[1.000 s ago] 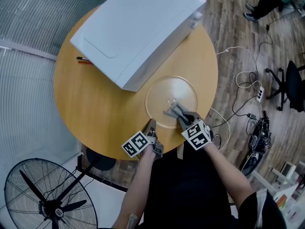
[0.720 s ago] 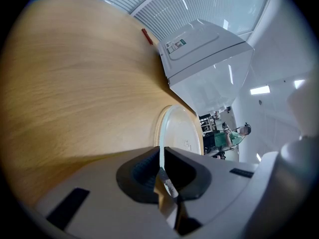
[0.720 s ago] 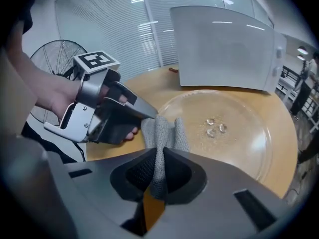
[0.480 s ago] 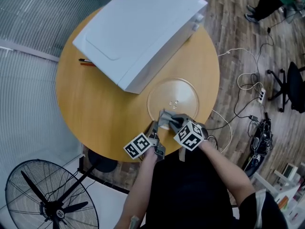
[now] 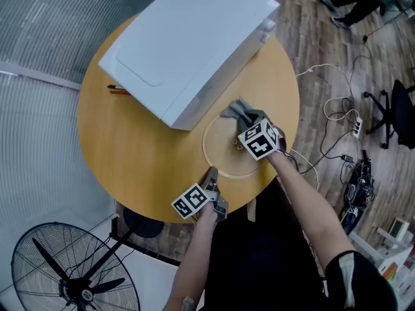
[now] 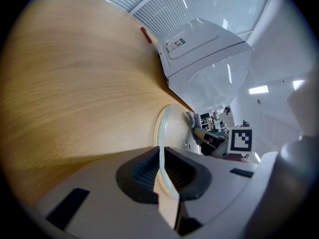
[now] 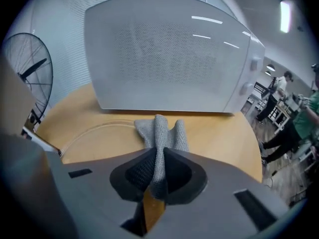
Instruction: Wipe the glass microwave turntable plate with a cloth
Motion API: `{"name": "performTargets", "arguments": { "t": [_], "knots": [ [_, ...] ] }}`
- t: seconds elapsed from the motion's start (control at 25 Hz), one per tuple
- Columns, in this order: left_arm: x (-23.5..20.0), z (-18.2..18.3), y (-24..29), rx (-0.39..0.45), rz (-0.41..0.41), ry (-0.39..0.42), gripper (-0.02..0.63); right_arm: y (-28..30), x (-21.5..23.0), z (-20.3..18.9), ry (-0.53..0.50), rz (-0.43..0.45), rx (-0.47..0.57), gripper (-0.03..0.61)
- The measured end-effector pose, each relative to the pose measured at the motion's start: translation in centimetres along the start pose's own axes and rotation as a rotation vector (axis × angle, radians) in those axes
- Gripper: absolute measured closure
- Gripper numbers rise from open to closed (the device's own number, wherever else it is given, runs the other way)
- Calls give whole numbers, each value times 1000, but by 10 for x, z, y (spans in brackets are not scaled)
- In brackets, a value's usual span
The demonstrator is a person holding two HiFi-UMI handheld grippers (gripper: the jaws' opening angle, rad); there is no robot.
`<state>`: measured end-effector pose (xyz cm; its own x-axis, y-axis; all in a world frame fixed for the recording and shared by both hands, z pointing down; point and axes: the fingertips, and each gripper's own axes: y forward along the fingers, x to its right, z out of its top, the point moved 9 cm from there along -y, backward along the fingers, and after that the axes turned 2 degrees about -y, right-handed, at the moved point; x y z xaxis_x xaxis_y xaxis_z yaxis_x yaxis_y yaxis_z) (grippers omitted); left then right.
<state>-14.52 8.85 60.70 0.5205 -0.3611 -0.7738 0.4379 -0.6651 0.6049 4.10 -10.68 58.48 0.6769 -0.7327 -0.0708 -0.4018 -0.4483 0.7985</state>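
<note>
The clear glass turntable plate [image 5: 224, 149] lies flat on the round wooden table [image 5: 142, 141], in front of the white microwave [image 5: 188, 44]. My left gripper [image 5: 211, 177] is shut on the plate's near rim [image 6: 162, 133], which runs between its jaws. My right gripper [image 5: 251, 120] is shut on a grey cloth [image 5: 237, 112]. The cloth [image 7: 159, 133] rests on the plate's far edge, close to the microwave [image 7: 164, 54].
A red pen [image 5: 117, 89] lies on the table left of the microwave. A standing fan [image 5: 71, 277] is on the floor at the lower left. Cables and a power strip [image 5: 353, 125] lie on the wooden floor to the right, beside an office chair [image 5: 395, 115].
My right gripper has swept the cloth from the plate's near side across to its far edge by the microwave. The left gripper has kept its hold on the rim.
</note>
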Motion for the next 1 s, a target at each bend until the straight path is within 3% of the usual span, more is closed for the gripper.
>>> {"name": "performTargets", "arguments": {
  "t": [0.2,0.36,0.6,1.0],
  "knots": [
    [-1,0,0,-4,0,1,589,3,-24,5,40,-29,17,543],
    [-1,0,0,-3,0,2,589,-5,-69,1,40,51,44,545],
    [-2,0,1,-4,-5,-9,589,-17,-132,-8,-37,183,34,541],
    [-3,-1,1,-11,-26,-8,588,-37,-137,-4,-38,316,-6,535]
  ]
}}
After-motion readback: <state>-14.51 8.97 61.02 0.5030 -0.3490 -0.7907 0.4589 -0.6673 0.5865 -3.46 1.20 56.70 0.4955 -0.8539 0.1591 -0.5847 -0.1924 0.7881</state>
